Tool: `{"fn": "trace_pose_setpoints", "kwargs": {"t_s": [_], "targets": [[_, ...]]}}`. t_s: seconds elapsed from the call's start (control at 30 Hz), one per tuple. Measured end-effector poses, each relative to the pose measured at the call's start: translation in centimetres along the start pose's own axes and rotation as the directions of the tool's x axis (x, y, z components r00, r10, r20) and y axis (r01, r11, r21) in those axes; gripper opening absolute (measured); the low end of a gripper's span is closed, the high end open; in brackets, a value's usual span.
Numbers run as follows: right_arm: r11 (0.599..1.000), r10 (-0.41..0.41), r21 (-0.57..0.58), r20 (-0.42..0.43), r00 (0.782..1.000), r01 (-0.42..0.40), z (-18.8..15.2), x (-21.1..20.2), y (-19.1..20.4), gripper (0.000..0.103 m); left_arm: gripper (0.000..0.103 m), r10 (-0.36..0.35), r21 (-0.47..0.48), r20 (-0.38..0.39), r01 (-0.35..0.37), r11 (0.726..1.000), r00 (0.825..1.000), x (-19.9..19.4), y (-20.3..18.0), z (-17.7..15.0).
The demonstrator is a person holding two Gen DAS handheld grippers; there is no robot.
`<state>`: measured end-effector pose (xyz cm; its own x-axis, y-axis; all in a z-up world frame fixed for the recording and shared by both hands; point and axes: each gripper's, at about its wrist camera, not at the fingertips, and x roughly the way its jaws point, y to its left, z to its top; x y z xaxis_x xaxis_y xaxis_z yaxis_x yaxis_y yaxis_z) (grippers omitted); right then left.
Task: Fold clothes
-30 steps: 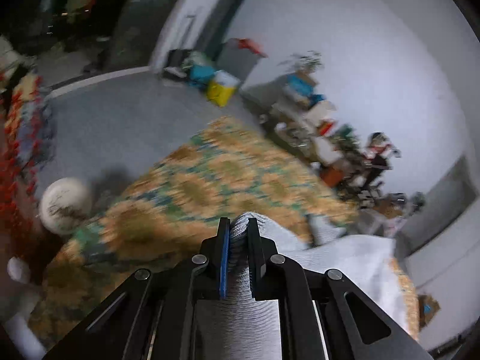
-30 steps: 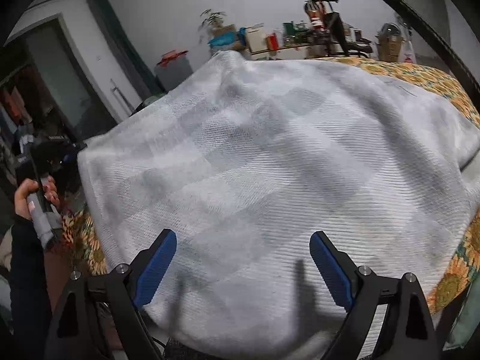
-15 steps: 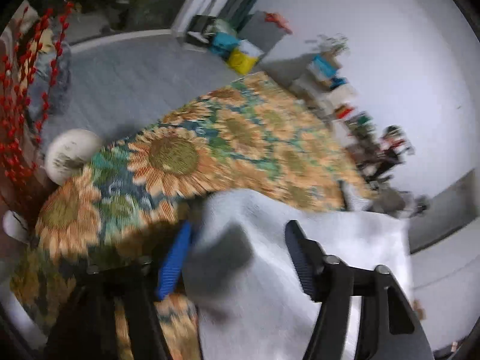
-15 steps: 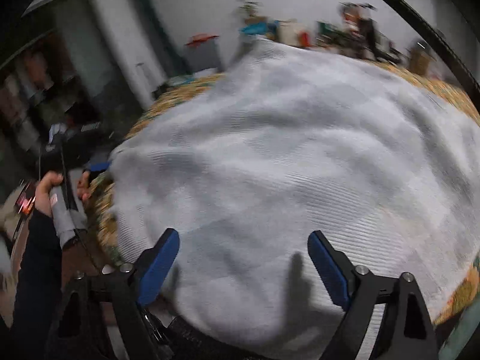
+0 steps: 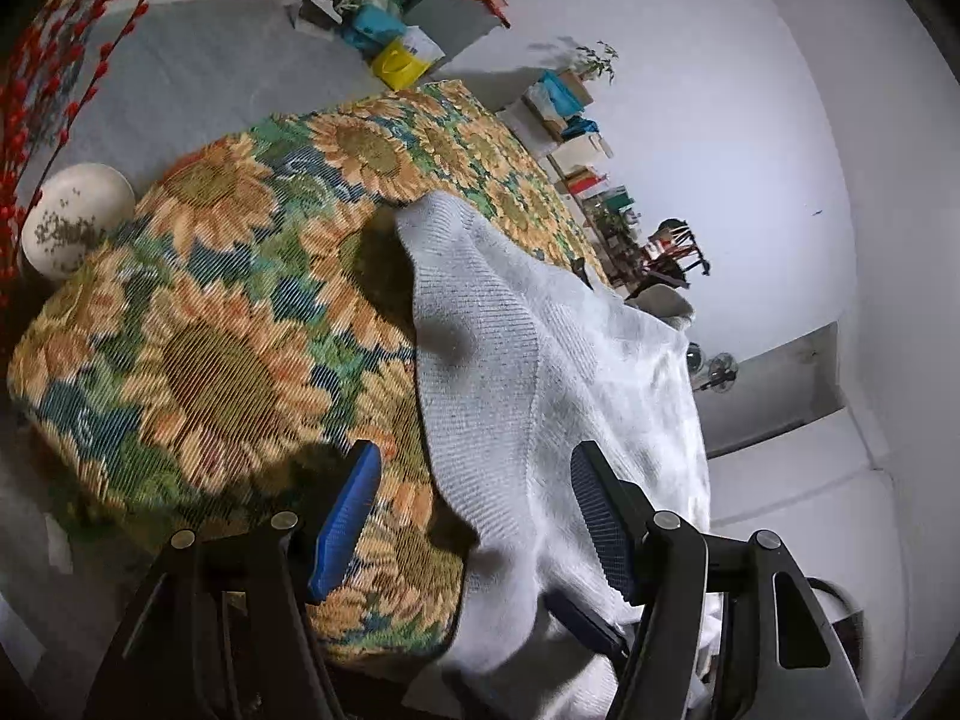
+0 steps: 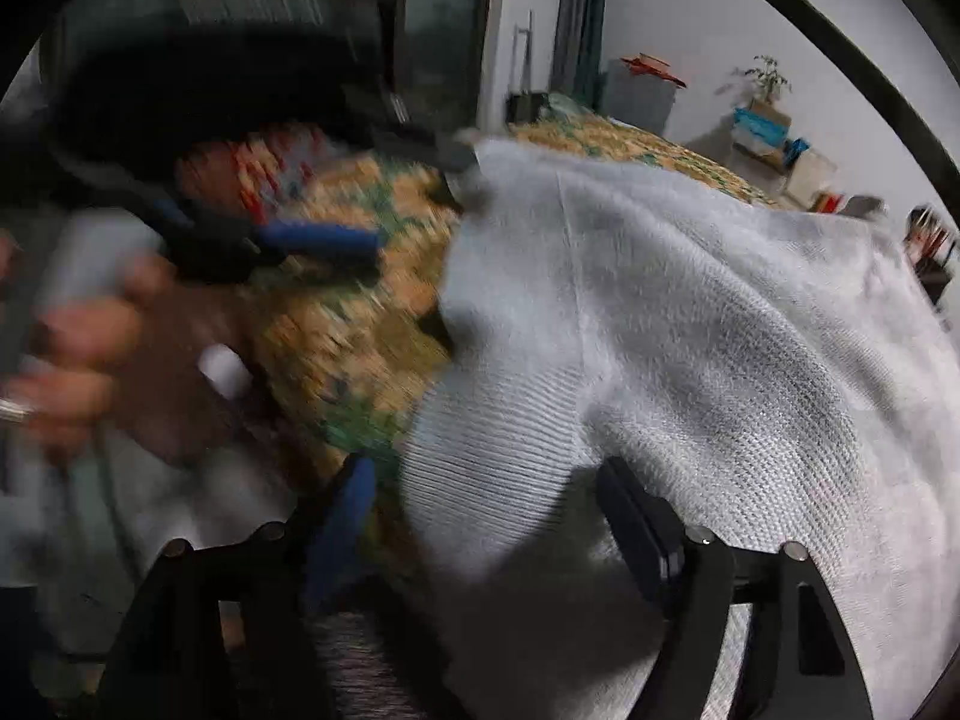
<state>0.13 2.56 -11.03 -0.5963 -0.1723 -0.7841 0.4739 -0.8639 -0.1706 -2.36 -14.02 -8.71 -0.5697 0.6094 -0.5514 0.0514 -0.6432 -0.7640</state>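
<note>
Across the sunflower-patterned tablecloth (image 5: 228,360) a pale grey knitted garment (image 5: 540,360) lies spread, covering the right part of the table in the left wrist view and spilling over the near edge. Its long body runs away from both tools toward the far wall, and its left edge has a raised corner (image 5: 432,210) standing up off the cloth. Beyond the table, boxes and bags stand along the wall, and a pale round vase (image 5: 75,216) with red berry branches sits at the left. The left gripper (image 5: 474,510) has its jaws standing apart with nothing pinched: the garment's near edge passes between them, but the blue pads are clear of it. The right gripper (image 6: 480,516) is closing, with a fold of the garment's near edge between the jaws, and the pads do not yet seem to press on it. In the right wrist view the person's hand (image 6: 102,354) on the left tool shows blurred at the left. Both tools sit at the near hem, the right one over the bulk of the garment, the left one at its edge, so either looks placed to take the hem for a fold away from the person.
</note>
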Motion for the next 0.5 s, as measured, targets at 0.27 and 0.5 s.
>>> {"fn": "trace_pose_setpoints", "kwargs": {"t_s": [0.27,0.5], "targets": [[0.997,-0.035,0.076,0.098,0.995,0.027,0.3,-5.1,-3.8,0.005,0.066,-0.065,0.017,-0.012,0.066,0.998,0.998,0.3,-0.9,0.2],[0.931,-0.233,0.314,0.128,0.964,0.183,0.9,-8.8,-13.1,0.005,0.066,-0.128,0.031,-0.069,0.13,0.991,0.989,3.1,-3.6,0.0]]}}
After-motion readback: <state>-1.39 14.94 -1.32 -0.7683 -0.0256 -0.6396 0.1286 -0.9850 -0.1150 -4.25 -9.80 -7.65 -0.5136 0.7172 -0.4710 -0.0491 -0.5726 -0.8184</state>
